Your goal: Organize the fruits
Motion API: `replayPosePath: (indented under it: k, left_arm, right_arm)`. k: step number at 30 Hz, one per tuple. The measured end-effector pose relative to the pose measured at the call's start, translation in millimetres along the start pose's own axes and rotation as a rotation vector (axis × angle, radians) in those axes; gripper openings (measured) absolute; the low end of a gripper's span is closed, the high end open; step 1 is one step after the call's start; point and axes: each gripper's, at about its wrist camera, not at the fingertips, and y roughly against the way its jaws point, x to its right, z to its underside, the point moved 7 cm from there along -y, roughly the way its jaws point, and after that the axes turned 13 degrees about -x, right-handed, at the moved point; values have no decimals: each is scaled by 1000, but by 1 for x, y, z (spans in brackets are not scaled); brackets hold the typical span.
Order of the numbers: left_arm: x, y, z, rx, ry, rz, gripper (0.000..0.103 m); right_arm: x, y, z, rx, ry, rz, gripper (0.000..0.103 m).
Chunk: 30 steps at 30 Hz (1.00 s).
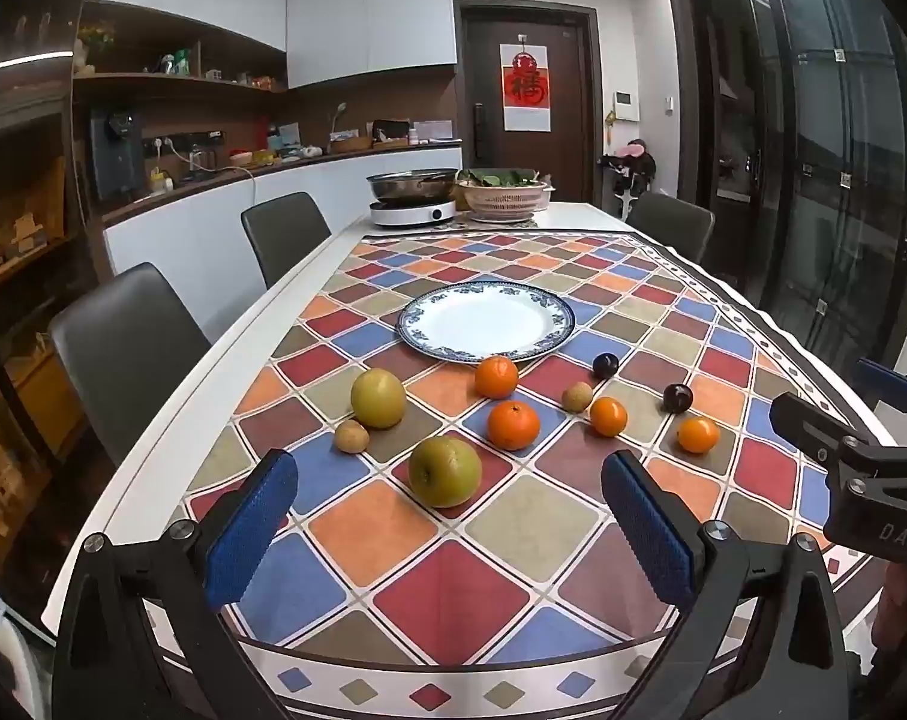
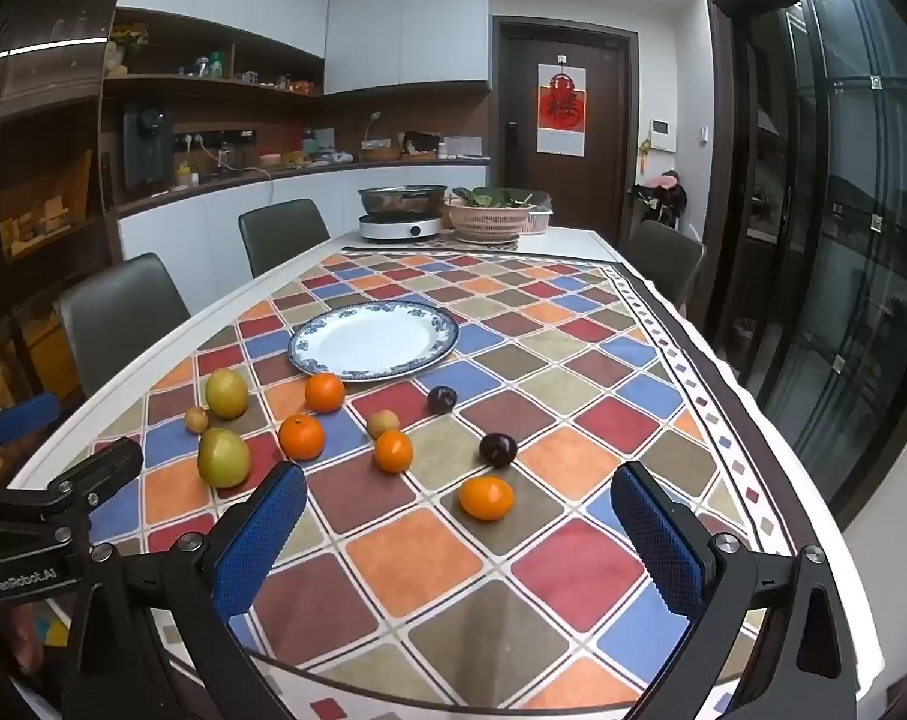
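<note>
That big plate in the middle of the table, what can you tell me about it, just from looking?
The plate is round, wide and shallow, glossy white like glazed china, with a dark blue ornamental band running round its rim. It lies flat and right way up on the chequered tablecloth, near the middle of the table, and nothing is on it. All the fruit lies on the cloth in front of it; one orange sits right at its near edge, though I cannot tell whether they touch. No chips or cracks show.

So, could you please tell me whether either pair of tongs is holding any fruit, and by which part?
Nothing is held. The left tongs and right tongs both stand open and empty above the tablecloth.
</note>
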Motion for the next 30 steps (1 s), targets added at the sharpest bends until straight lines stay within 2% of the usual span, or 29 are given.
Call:
replayPosePath:
  k: [7, 30]
  left_arm:
    - [-2, 8, 3, 9, 5, -14, 103]
    - [-6, 0, 0, -6, 5, -8, 103]
  right_arm:
    - [1, 0, -1, 4, -4, 4, 102]
    - [0, 1, -1, 0, -3, 2, 102]
